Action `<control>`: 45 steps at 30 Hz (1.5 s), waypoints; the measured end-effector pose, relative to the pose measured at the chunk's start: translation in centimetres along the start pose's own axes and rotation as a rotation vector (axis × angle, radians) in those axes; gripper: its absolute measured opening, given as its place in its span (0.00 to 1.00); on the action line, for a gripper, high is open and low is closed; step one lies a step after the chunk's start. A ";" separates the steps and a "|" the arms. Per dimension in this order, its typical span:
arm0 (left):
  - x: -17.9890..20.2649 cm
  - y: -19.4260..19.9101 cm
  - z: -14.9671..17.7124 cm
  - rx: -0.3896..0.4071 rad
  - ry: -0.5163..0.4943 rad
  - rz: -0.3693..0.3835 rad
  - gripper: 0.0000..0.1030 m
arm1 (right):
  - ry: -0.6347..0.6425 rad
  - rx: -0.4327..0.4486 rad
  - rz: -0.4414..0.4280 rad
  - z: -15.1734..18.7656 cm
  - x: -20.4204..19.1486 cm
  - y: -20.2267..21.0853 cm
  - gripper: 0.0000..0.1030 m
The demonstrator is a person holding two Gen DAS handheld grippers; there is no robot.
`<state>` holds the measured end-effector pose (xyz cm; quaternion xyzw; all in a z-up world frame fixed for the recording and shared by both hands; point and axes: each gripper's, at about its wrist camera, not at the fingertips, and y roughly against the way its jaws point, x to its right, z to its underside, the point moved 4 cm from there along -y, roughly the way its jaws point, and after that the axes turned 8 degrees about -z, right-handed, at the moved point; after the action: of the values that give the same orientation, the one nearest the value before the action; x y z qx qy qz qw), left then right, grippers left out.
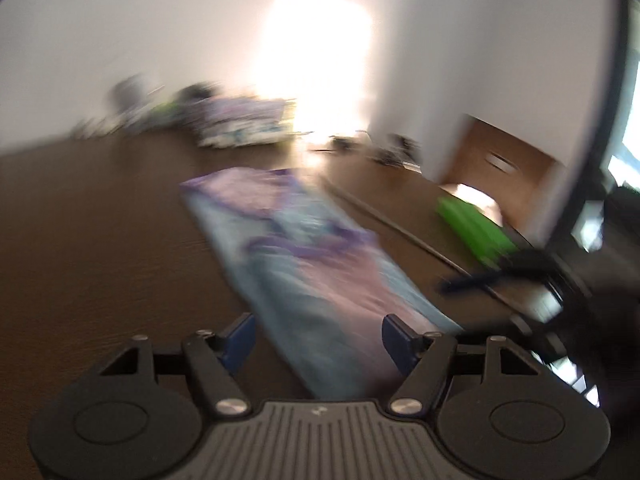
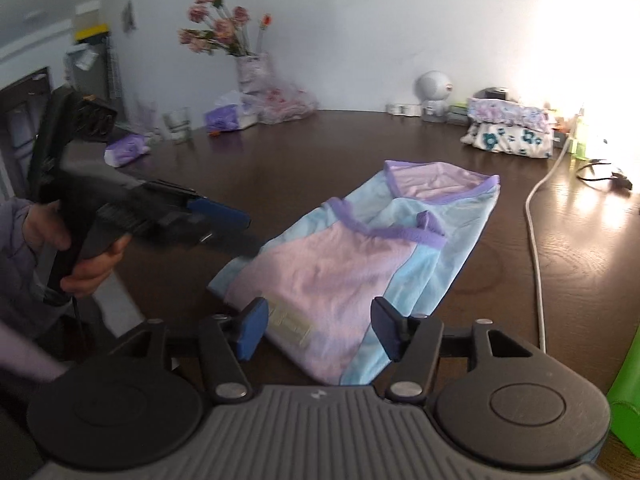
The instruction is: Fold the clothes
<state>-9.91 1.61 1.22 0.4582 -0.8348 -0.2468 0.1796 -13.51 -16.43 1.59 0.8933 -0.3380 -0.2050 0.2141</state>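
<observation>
Right wrist view: folded shirt [image 2: 352,256] on table [image 2: 280,168]; both grippers' fingers apart, holding nothing.

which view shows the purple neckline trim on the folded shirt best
The right wrist view: the shirt is sharp there, with the purple trim clear along the collar. The left wrist view is motion-blurred, showing the trim only as smeared purple bands.
</observation>
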 end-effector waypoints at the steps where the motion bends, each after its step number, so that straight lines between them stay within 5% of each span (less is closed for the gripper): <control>1: 1.2 0.5 0.3 0.020 -0.060 0.027 0.67 | 0.023 -0.002 -0.015 0.1 -0.2 0.1 0.58; 4: 3.2 0.3 0.7 0.058 -0.145 0.060 0.67 | 0.034 -0.023 -0.040 0.3 0.0 -0.7 0.58; 8: 3.2 -1.6 1.3 -0.023 -0.144 0.068 0.56 | 0.056 -0.071 -0.020 1.0 0.2 -1.9 0.44; 12: 3.3 -1.5 2.4 -0.047 -0.162 0.042 0.58 | 0.170 -0.074 0.019 2.4 -1.0 -2.0 0.44; 19: 5.5 0.7 4.3 -0.068 -0.235 0.035 0.61 | 0.197 -0.084 -0.051 4.4 -3.7 0.7 0.47; 22: 7.5 3.1 4.5 -0.033 -0.357 0.035 0.57 | 0.223 -0.058 -0.044 4.7 -4.7 2.4 0.54; 25: 9.0 4.3 4.5 0.077 -0.551 -0.037 0.71 | 0.323 0.000 -0.035 4.4 -5.7 3.3 0.74; 31: 10.7 0.5 6.3 0.072 -0.838 -0.035 0.74 | 0.505 -0.038 -0.075 4.3 -6.3 0.9 0.75; 36: 10.7 -0.6 7.6 0.051 -0.904 -0.029 0.76 | 0.486 -0.115 -0.109 5.4 -6.2 0.0 0.69; 40: 11.2 -0.3 8.7 0.060 -0.907 -0.057 0.76 | 0.496 -0.095 -0.078 6.6 -7.2 0.1 0.68; 45: 11.7 1.9 9.7 0.100 -0.881 -0.068 0.62 | 0.497 -0.063 -0.075 7.4 -8.5 1.7 0.58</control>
<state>-22.29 -5.11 -4.75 0.3445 -0.8271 -0.3837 -0.2238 -24.05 -13.56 -1.76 0.9210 -0.2352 0.0028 0.3107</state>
